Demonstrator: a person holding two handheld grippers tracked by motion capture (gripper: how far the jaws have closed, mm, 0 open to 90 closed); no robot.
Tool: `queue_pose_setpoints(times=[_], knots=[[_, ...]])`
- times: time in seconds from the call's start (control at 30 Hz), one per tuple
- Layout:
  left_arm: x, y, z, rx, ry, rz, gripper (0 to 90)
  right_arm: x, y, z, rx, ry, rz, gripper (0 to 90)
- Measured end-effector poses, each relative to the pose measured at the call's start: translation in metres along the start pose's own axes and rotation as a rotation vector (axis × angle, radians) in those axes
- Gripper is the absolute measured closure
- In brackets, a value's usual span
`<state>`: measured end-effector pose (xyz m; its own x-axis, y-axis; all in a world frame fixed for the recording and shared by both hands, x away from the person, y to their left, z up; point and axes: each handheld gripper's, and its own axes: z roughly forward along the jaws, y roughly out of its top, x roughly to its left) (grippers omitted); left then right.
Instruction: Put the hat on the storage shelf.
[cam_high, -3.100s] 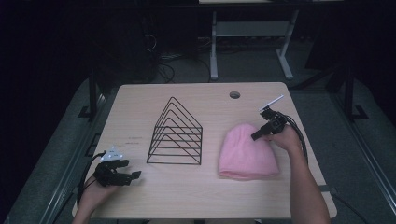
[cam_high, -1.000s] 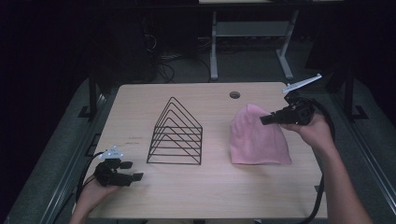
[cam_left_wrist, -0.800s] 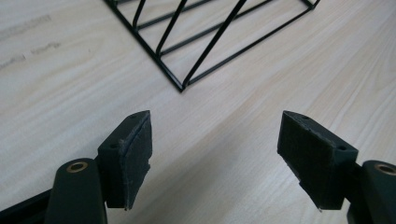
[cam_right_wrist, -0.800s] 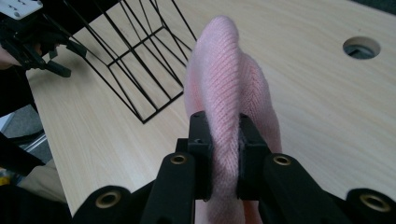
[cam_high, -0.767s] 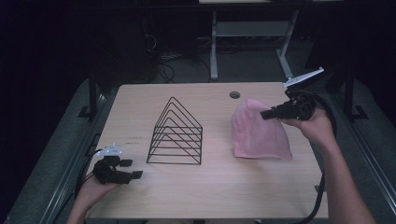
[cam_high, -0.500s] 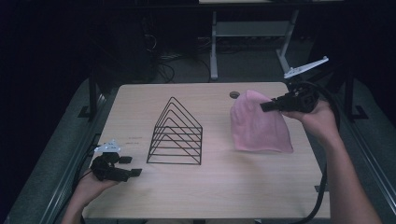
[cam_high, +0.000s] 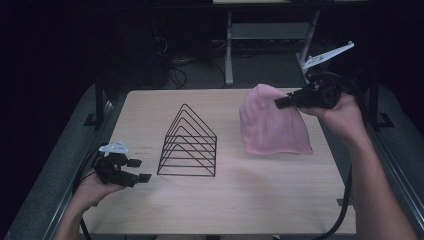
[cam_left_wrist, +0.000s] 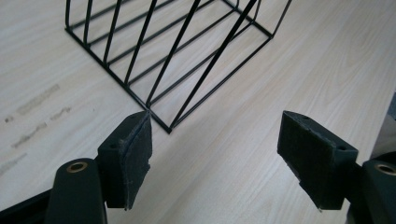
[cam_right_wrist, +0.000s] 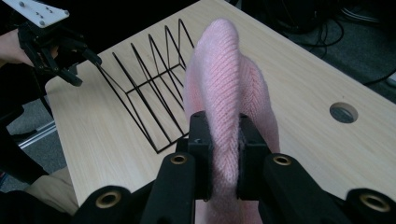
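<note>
Clearly the right gripper (cam_high: 278, 102) clamps the pink hat (cam_high: 272, 125); lift until its hem clears the surface (cam_high: 250, 200). Left gripper (cam_high: 141, 170) gapes, idle.

Dim room, one lit work table

The light wood-grain table (cam_high: 280, 200) had a round cable hole (cam_right_wrist: 343, 112) near its far edge. Behind it stood a pale metal frame (cam_high: 229, 55) on dark floor (cam_high: 260, 70), with tangled cables (cam_high: 175, 67) nearby.
</note>
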<state>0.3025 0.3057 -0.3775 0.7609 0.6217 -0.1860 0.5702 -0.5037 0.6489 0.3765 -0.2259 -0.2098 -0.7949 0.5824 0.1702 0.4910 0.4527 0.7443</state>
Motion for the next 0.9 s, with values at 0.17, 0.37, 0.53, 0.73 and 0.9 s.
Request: queue_pose_setpoints(times=[0.17,0.37,0.53,0.73,0.9], knots=[[0.000,0.013,-0.007,0.001,-0.011,0.016,26.5,0.007,0.015,-0.003,-0.005,0.000,-0.019,79.3],[-0.003,0.028,-0.013,0.002,-0.019,0.039,26.5,0.018,0.035,-0.004,-0.013,0.011,-0.051,79.3],[-0.002,0.035,-0.019,-0.004,-0.037,0.041,26.5,0.028,0.052,-0.004,-0.017,0.019,-0.085,79.3],[-0.002,0.044,-0.025,-0.011,-0.043,0.049,26.5,0.038,0.070,-0.001,-0.029,0.036,-0.120,79.3],[-0.004,0.053,-0.028,-0.011,-0.055,0.057,26.5,0.047,0.083,0.003,-0.030,0.052,-0.148,79.3]])
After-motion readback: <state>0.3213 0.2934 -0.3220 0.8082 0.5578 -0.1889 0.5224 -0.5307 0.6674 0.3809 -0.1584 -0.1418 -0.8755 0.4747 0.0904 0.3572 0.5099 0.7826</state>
